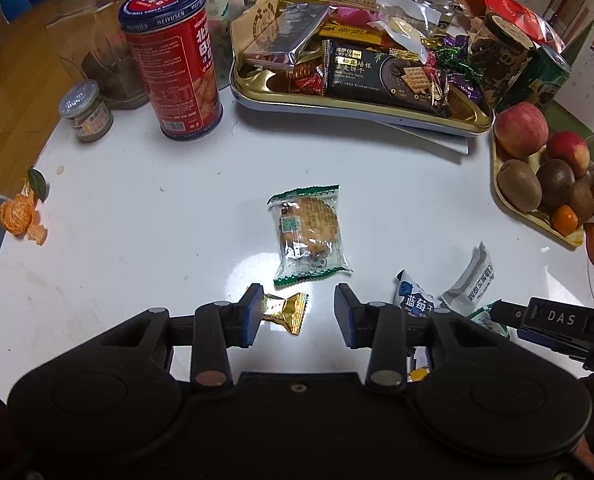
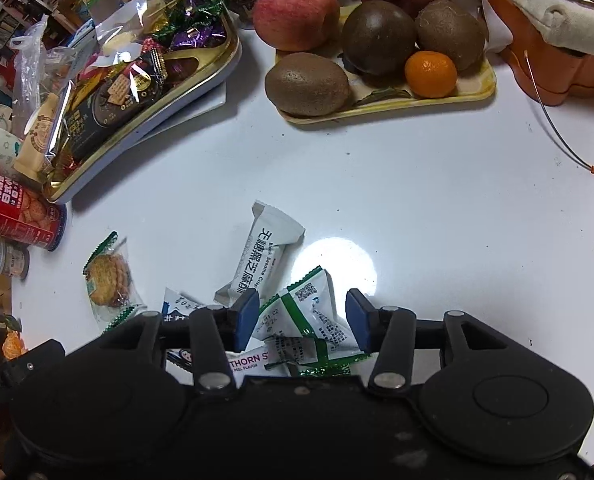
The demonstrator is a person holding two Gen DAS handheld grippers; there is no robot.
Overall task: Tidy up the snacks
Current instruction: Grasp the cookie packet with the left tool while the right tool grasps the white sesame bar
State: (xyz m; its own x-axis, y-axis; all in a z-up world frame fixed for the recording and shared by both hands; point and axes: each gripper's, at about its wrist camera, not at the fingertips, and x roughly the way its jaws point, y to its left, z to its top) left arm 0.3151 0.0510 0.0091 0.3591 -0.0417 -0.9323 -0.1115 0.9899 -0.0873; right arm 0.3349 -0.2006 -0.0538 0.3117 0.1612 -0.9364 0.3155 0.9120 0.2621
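My left gripper (image 1: 299, 312) is open, low over the white table. A gold-wrapped candy (image 1: 287, 310) lies between its fingers, against the left pad. A clear green-edged biscuit packet (image 1: 309, 234) lies just beyond. My right gripper (image 2: 301, 320) is open over a green-and-white packet (image 2: 311, 316), part of a small pile with a white sesame-crisp bar (image 2: 263, 258), a blue-and-white pouch (image 2: 179, 306) and a hawthorn packet (image 2: 253, 362). The gold snack tray (image 1: 361, 110) at the back holds several packets; it also shows in the right wrist view (image 2: 201, 76).
A red biscuit tin (image 1: 173, 60) and a small jar (image 1: 85, 110) stand at the back left. Orange peel (image 1: 19, 214) lies at the left table edge. A fruit tray (image 2: 381, 104) with apples, kiwis and a mandarin sits at the right, next to an orange object (image 2: 557, 64).
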